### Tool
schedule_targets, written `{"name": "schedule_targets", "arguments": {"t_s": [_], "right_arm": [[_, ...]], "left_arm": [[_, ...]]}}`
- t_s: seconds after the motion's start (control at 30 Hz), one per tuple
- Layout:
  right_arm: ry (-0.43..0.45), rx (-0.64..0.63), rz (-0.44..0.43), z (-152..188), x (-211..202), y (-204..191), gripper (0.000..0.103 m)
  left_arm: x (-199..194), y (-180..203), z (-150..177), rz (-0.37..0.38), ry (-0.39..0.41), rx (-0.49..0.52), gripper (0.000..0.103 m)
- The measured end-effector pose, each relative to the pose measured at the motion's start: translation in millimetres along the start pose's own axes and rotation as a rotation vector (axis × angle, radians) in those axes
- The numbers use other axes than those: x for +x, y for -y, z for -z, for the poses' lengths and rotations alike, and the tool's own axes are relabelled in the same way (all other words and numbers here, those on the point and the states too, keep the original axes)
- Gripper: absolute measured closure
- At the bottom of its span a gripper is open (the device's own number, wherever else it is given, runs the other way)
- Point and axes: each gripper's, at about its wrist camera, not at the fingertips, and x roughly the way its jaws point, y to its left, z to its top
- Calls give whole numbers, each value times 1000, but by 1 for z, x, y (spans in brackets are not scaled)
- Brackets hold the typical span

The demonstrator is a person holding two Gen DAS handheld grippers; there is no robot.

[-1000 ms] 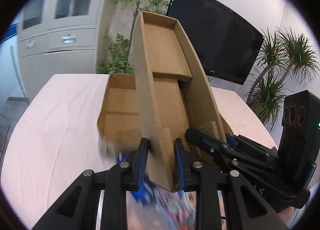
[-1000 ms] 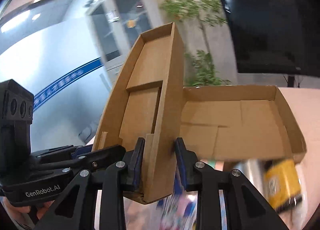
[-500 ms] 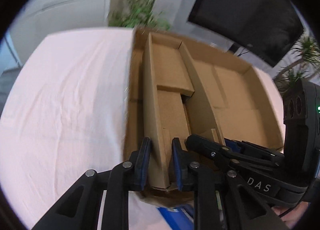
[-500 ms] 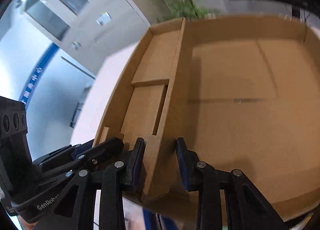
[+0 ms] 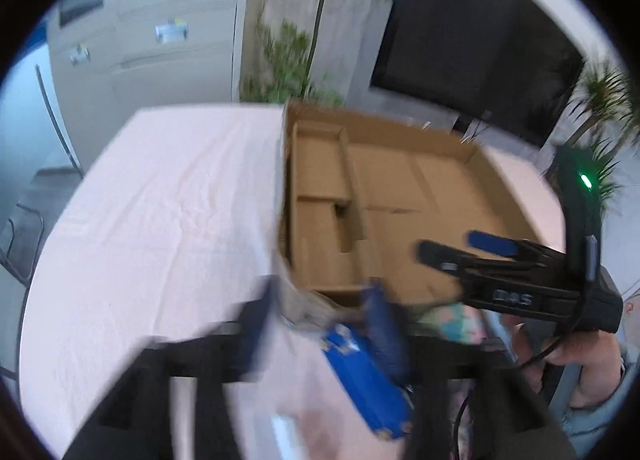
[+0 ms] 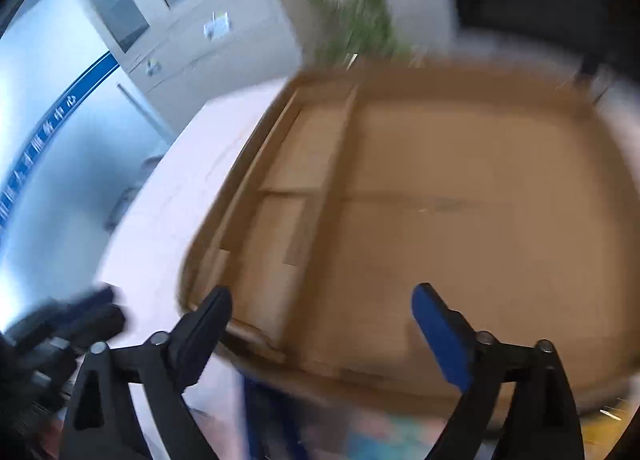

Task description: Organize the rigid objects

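The narrow cardboard tray point(image 5: 320, 196) lies flat inside the wide shallow cardboard box point(image 5: 432, 196), along the box's left wall; brown, open-topped, with one cross divider. The box sits on the pink-clothed desk point(image 5: 160, 200), toward its far right part. Both tools have just been opening. The left tool point(image 5: 320, 324), blurred, stands spread at the box's near left corner, nothing gripped. The right tool point(image 6: 322, 316) hovers tilted down over the box's near edge, jaws wide, empty. One blue packet point(image 5: 368, 376) lies before the box.
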Motion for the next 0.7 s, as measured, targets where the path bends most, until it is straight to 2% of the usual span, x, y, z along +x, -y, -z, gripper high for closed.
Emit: {"name": "schedule_targets", "arguments": {"t_s": [0.03, 0.07, 0.1, 0.17, 0.23, 0.3, 0.37, 0.47, 0.57, 0.63, 0.67, 0.7], "right_arm": [[61, -34, 38, 12, -28, 5, 6], [107, -57, 58, 24, -52, 9, 3], [154, -78, 60, 44, -82, 16, 2], [191, -111, -15, 84, -129, 27, 1], [187, -153, -97, 124, -161, 37, 1], [161, -168, -150, 165, -181, 46, 1], [102, -145, -206, 202, -188, 61, 1], [-7, -79, -209, 240, -176, 87, 2], [-59, -41, -220, 259, -154, 96, 5], [-98, -23, -234, 263, -134, 97, 8], [-111, -19, -253, 265, -130, 93, 11], [-134, -21, -268, 265, -122, 87, 14]], "left_arm": [[-17, 10, 10, 6, 45, -7, 9], [-38, 23, 25, 27, 97, -9, 8], [-49, 36, 30, 49, 102, 0, 7], [-65, 59, 55, 79, 70, 17, 7], [-67, 76, 74, 82, 26, 21, 7], [-64, 93, 101, 134, -42, 13, 7], [-51, 105, 125, 184, -122, -30, 7], [-30, 117, 153, 203, -217, -81, 7], [-12, 126, 165, 198, -275, -89, 8], [1, 130, 168, 175, -308, -74, 14], [7, 129, 168, 173, -329, -82, 26], [13, 128, 168, 177, -345, -93, 28]]}}
